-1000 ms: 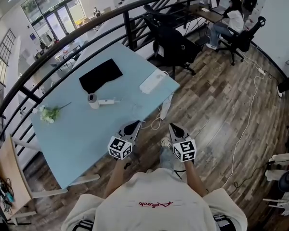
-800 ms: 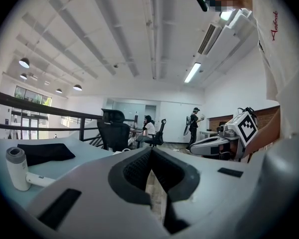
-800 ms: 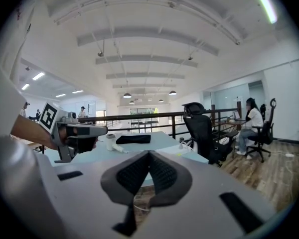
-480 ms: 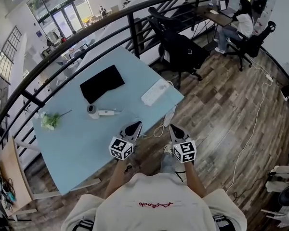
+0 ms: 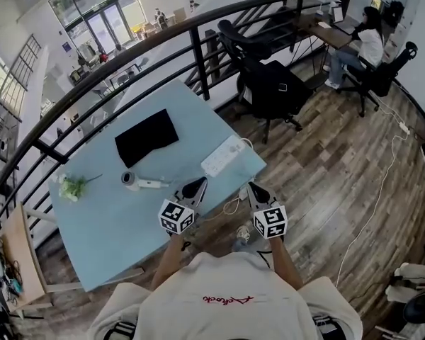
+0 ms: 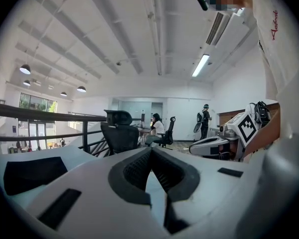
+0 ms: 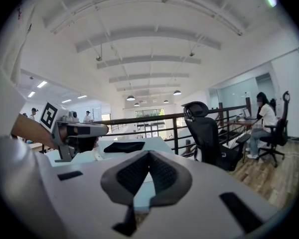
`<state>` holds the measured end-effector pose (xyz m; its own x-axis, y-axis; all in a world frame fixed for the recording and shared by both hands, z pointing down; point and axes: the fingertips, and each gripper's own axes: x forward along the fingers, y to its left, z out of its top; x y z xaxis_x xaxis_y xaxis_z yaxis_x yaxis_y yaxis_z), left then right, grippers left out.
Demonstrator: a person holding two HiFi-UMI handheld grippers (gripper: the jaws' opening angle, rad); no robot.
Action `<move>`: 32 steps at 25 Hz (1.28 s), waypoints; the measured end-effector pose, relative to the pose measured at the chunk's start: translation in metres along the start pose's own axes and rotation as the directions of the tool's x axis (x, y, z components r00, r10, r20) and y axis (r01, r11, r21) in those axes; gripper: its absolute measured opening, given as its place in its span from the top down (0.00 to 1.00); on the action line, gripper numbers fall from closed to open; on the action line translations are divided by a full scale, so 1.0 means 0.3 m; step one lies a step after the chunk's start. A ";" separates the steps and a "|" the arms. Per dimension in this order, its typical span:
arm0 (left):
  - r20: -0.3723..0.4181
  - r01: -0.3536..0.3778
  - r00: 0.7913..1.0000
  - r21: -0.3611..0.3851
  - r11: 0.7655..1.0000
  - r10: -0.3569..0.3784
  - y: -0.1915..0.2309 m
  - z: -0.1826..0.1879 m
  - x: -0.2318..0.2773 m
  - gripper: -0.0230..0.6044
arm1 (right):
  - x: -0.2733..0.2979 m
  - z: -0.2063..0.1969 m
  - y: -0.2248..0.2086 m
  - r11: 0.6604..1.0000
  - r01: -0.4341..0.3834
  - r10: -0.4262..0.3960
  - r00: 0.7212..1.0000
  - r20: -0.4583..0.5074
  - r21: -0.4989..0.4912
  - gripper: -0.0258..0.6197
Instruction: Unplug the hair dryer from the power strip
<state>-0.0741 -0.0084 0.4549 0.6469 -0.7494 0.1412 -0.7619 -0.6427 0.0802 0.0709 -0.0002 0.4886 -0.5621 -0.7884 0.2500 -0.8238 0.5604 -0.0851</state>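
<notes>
Both grippers are held out ahead of the person, side by side and apart from each other. We find the left gripper (image 5: 196, 184) with its jaws fully together and nothing between them. Its own view shows the pads meeting, with only the pale blue surface (image 5: 106, 225) beyond. Its tips reach over the near edge of that surface. The right gripper (image 5: 256, 189) is likewise closed and empty, and it hangs over the wooden floor (image 5: 326, 168), just off the surface's edge.

The hair dryer (image 5: 132, 179) lies on its side on the surface, ahead and to the left of the left gripper. It is near that gripper but not touching it, and its handle points toward it. The power strip (image 5: 223, 156) lies flat at the right edge of the surface, ahead of both grippers and apart from them. A white cord (image 5: 231, 206) loops off the edge below the strip, between the two grippers. We cannot tell whether the dryer's plug sits in the strip.

A black pad (image 5: 146, 136) lies beyond the dryer, and a sprig of flowers (image 5: 72, 187) lies toward the left end. A black chair (image 5: 273, 87) stands beyond the surface by the railing (image 5: 127, 55).
</notes>
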 end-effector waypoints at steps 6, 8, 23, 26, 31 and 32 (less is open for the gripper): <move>-0.006 -0.020 1.000 0.024 1.000 0.020 0.032 0.069 0.139 0.95 | 0.078 0.082 -0.151 1.000 -0.019 0.019 0.999 0.029 -0.001 0.93; -0.006 -0.028 1.000 0.030 0.999 0.028 0.037 0.081 0.184 0.95 | 0.098 0.093 -0.194 1.000 -0.027 0.027 0.999 0.033 0.000 0.93; -0.038 -0.077 0.996 -0.013 0.997 0.076 0.076 0.025 0.285 0.95 | 0.187 0.042 -0.291 0.997 -0.070 0.070 0.997 -0.014 0.021 0.93; -0.042 -0.075 0.996 -0.018 0.997 0.074 0.101 0.022 0.304 0.95 | 0.216 0.049 -0.295 0.997 -0.071 0.071 0.997 -0.018 0.020 0.93; -0.031 -0.050 0.998 -0.022 0.998 0.050 0.156 0.027 0.351 0.95 | 0.273 0.055 -0.324 0.999 -0.043 0.043 0.999 -0.022 0.021 0.93; -0.027 -0.047 0.999 -0.023 0.999 0.046 0.169 0.027 0.362 0.95 | 0.287 0.059 -0.331 0.999 -0.038 0.038 0.999 -0.022 0.018 0.93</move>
<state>-0.0424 -0.1237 0.4662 0.6101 -0.7736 0.1712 -0.7918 -0.6031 0.0964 0.1030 -0.1281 0.5013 -0.5912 -0.7606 0.2682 -0.8033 0.5850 -0.1116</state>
